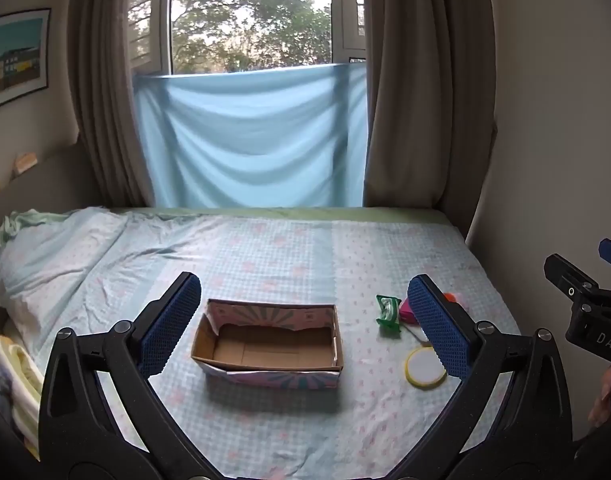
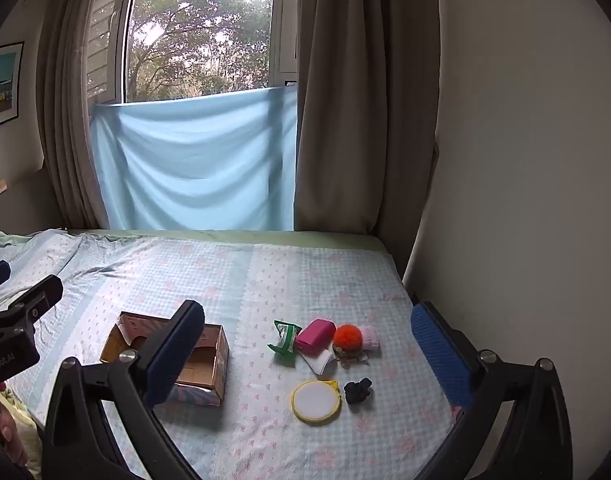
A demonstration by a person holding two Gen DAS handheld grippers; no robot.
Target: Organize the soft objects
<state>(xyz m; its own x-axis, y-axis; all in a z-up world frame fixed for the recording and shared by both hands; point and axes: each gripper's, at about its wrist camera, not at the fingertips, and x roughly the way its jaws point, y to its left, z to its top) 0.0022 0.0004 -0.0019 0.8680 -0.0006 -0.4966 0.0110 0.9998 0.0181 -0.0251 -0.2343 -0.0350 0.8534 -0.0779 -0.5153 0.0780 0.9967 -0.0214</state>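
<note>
An open cardboard box (image 1: 267, 344) with nothing in it sits on the bed, between the open fingers of my left gripper (image 1: 303, 324); it also shows in the right wrist view (image 2: 209, 354). Right of it lie a green packet (image 2: 283, 338), a pink block (image 2: 315, 334), an orange pompom (image 2: 347, 336), a pale pink soft piece (image 2: 369, 338), a white cloth (image 2: 321, 360), a yellow-rimmed round pad (image 2: 315, 400) and a dark blue scrunchie (image 2: 357, 390). My right gripper (image 2: 309, 354) is open and empty, held above these things.
The bed (image 2: 265, 280) has a light blue checked sheet, rumpled at the left (image 1: 57, 256). A wall (image 2: 525, 160) borders the right side. Curtains (image 2: 365, 120) and a blue cloth (image 2: 193, 164) hang at the window behind. Folded bedding (image 1: 17, 380) lies at the left edge.
</note>
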